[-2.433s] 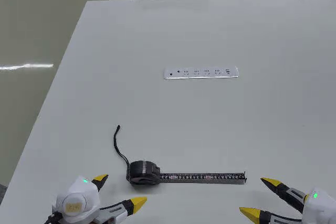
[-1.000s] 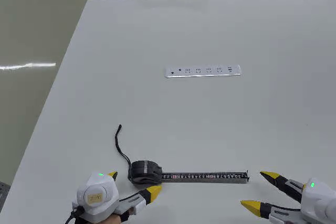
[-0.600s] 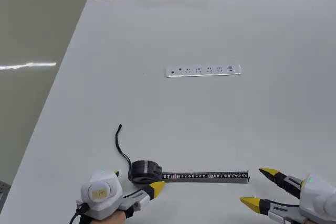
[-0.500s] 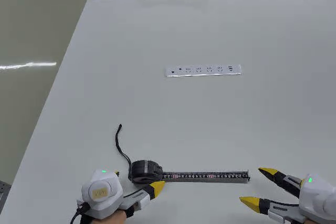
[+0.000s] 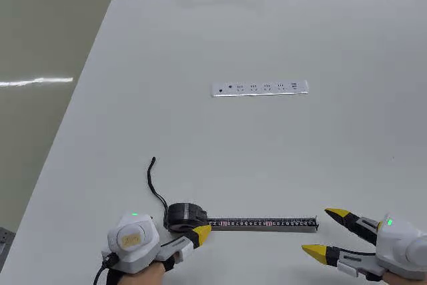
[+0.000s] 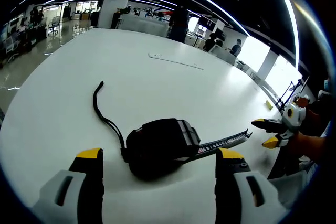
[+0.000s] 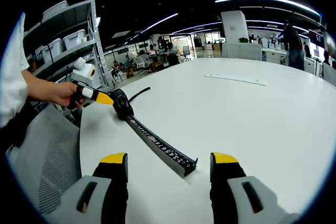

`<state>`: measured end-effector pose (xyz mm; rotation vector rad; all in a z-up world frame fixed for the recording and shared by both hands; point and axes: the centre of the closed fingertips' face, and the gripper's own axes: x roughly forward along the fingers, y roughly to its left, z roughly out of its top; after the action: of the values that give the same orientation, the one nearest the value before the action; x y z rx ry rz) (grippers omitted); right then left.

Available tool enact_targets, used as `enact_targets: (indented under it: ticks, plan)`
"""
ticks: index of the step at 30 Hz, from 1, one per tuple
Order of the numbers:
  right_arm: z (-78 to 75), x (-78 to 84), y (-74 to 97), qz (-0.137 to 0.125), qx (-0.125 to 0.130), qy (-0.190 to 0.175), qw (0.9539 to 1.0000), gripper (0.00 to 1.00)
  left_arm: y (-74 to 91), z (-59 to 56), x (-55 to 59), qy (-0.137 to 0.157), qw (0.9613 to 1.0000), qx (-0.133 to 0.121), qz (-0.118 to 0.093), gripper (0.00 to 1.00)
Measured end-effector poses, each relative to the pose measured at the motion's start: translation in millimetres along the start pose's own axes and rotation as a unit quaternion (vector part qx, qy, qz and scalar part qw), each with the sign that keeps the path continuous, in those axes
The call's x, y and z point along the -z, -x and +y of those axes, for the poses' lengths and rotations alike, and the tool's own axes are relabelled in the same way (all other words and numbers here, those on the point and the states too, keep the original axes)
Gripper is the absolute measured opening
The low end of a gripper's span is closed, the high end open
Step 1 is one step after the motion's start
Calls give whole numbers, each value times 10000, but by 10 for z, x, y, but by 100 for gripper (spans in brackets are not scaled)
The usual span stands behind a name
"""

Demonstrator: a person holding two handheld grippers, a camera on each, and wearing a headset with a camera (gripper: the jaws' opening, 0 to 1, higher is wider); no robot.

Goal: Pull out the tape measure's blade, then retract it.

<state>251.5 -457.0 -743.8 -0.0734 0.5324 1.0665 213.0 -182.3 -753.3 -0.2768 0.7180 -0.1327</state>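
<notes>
- The tape measure, a black case, sits on the white counter near its front edge, toward the person's left side.
- Its blade is drawn out and lies flat on the counter. It runs from the case toward the person's right and ends at a small hook.
- The left claw is spread wide. In the left gripper view the case lies between the two yellow-tipped jaws, with bare counter showing on either side, so nothing is grasped.
- The right claw is also released, its jaws parted. It points at the blade's hooked end from just beside it and does not touch it.
- A black wrist strap trails from the case away from the person, curving across the counter.
- A white power strip lies further back on the counter, well apart from the tape measure.
</notes>
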Motion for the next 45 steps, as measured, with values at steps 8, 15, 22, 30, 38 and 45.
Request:
enact_targets:
  ticks: [8,15,22,30,38,45]
  plan:
    - [-9,0,-30,36,-36,-3,10000,63,-46,41,27,112,9999,-118,50,87]
    - [-18,56,-55,108,-109,16,9999,62,-84,48,72,208,9995,-185,130,87]
    - [-36,95,-71,131,-138,10,9998,61,-110,71,72,266,9991,-308,96,87]
    - [-41,80,-98,112,-160,9,9998,61,-149,49,59,337,9986,-397,80,85]
    - [-16,93,-143,124,-212,-2,9997,60,-182,49,72,499,9975,-485,81,85]
    - [-29,82,-152,124,-217,5,9997,60,-221,39,57,614,9967,-525,85,83]
